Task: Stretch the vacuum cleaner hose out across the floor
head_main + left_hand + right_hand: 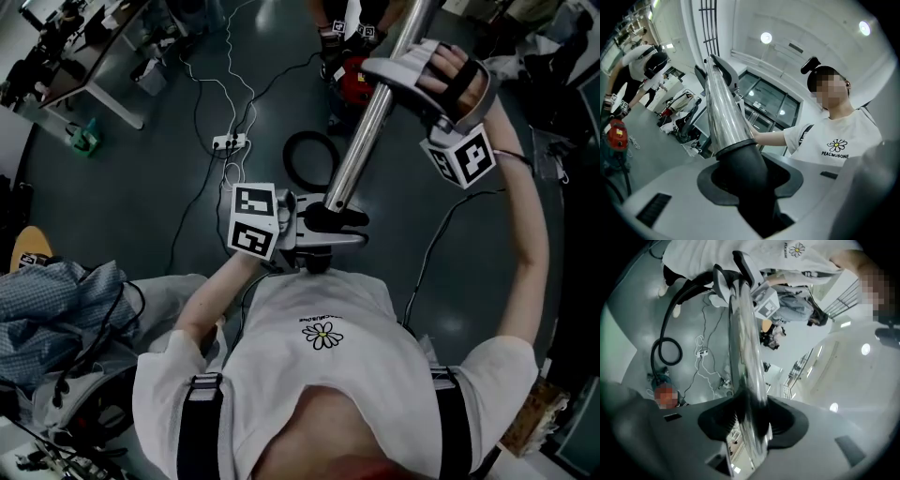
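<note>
Fingers (663,199) tight on black cuff (745,171)

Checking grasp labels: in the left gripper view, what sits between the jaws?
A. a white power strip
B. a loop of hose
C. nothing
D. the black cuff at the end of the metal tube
D: the left gripper is closed round the black cuff, just below where the metal tube ends.
</note>
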A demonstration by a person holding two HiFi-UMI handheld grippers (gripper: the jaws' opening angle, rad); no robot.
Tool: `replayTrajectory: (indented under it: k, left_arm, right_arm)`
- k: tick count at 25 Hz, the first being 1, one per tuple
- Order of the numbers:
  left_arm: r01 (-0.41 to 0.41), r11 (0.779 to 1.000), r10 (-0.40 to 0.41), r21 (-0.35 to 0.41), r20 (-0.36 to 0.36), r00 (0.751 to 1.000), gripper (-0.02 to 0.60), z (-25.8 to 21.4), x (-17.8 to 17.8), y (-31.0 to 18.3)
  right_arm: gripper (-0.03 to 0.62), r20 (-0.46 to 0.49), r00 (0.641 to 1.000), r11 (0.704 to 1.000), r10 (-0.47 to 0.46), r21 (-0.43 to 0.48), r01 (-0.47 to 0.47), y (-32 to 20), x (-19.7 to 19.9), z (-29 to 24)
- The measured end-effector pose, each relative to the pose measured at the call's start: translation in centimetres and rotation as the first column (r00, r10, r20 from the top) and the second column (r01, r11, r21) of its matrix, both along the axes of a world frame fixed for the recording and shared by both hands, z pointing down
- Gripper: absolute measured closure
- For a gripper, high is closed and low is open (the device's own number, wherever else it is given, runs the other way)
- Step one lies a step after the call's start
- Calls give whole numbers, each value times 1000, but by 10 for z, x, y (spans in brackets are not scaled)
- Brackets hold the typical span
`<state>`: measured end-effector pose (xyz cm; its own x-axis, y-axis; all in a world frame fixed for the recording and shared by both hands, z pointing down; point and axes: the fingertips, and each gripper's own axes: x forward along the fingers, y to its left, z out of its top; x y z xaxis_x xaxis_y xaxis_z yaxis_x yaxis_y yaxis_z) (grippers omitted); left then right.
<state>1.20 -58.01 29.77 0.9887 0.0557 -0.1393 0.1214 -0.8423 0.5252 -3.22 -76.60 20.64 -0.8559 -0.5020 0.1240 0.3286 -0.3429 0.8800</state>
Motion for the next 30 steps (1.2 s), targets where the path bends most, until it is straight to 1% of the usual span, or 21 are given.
replayTrajectory:
  k: [2, 3, 4, 5, 6, 7, 8, 11, 12, 13, 15, 16, 17, 18, 21, 22, 24, 25, 27, 28, 30]
  left_arm:
    - [19, 1000, -19, -7, 32, 999, 440, 7, 0, 1]
    - [38, 999, -37, -11, 50, 998, 446, 12, 1, 2]
    - [60, 998, -59, -16, 66, 996, 446, 17, 2, 2]
    - [83, 996, -81, -23, 79, 994, 446, 21, 4, 2]
    - [104, 994, -101, -34, 86, 991, 446, 23, 5, 1]
    - [123, 991, -119, -45, 90, 989, 446, 23, 7, 1]
    - [141, 989, -136, -52, 95, 986, 446, 24, 8, 3]
    - [198, 979, -190, -58, 119, 975, 446, 28, 11, 14]
    - [219, 974, -209, -55, 138, 968, 446, 33, 12, 21]
    - [239, 970, -229, -44, 167, 959, 446, 38, 14, 28]
    - [278, 960, -266, -20, 229, 936, 446, 50, 20, 41]
    - [293, 956, -280, -17, 248, 927, 446, 55, 24, 47]
    - [305, 952, -290, -17, 263, 920, 446, 58, 28, 56]
    - [311, 950, -294, -19, 275, 915, 446, 60, 32, 68]
    - [327, 945, -307, -24, 289, 907, 446, 66, 33, 105]
    - [336, 942, -315, -25, 285, 905, 446, 68, 31, 116]
    - [344, 939, -324, -18, 295, 899, 446, 73, 23, 136]
    - [342, 940, -324, -7, 306, 895, 446, 76, 19, 146]
    - [332, 943, -319, 16, 318, 893, 446, 79, 10, 171]
    - [328, 944, -318, 23, 314, 895, 446, 80, 4, 186]
    - [330, 943, -324, 28, 285, 902, 453, 78, -7, 218]
  right_arm:
    - [401, 125, 977, 984, 172, -72, -164, -34, 44, -31]
    - [401, 226, 933, 958, 279, -139, -252, -52, 72, -49]
    - [401, 327, 865, 919, 379, -239, -312, -66, 102, -64]
    - [401, 409, 785, 872, 464, -364, -326, -71, 128, -71]
    - [401, 462, 710, 821, 531, -489, -295, -69, 147, -71]
    - [401, 491, 655, 773, 575, -589, -237, -59, 158, -65]
    - [402, 510, 625, 742, 591, -648, -173, -45, 163, -55]
    - [402, 567, 617, 730, 546, -683, -17, 2, 156, -11]
    - [402, 593, 590, 694, 548, -716, 75, 17, 152, 7]
    - [402, 618, 537, 625, 574, -754, 201, 29, 150, 25]
    - [402, 596, 404, 418, 694, -790, 448, 49, 155, 62]
    - [402, 546, 354, 320, 760, -788, 526, 57, 162, 84]
    - [402, 490, 317, 247, 812, -780, 575, 67, 168, 105]
    - [402, 437, 291, 195, 851, -777, 598, 80, 173, 124]
    - [402, 281, 249, 76, 927, -789, 610, 134, 174, 178]
    - [402, 223, 238, 27, 945, -781, 624, 152, 171, 196]
    - [402, 84, 229, -98, 970, -726, 681, 190, 161, 235]
    - [402, 11, 244, -172, 970, -677, 716, 210, 152, 255]
    - [402, -90, 311, -307, 946, -550, 776, 259, 127, 286]
    - [402, -114, 338, -348, 934, -492, 798, 285, 114, 296]
    - [402, -159, 345, -380, 925, -418, 826, 332, 92, 314]
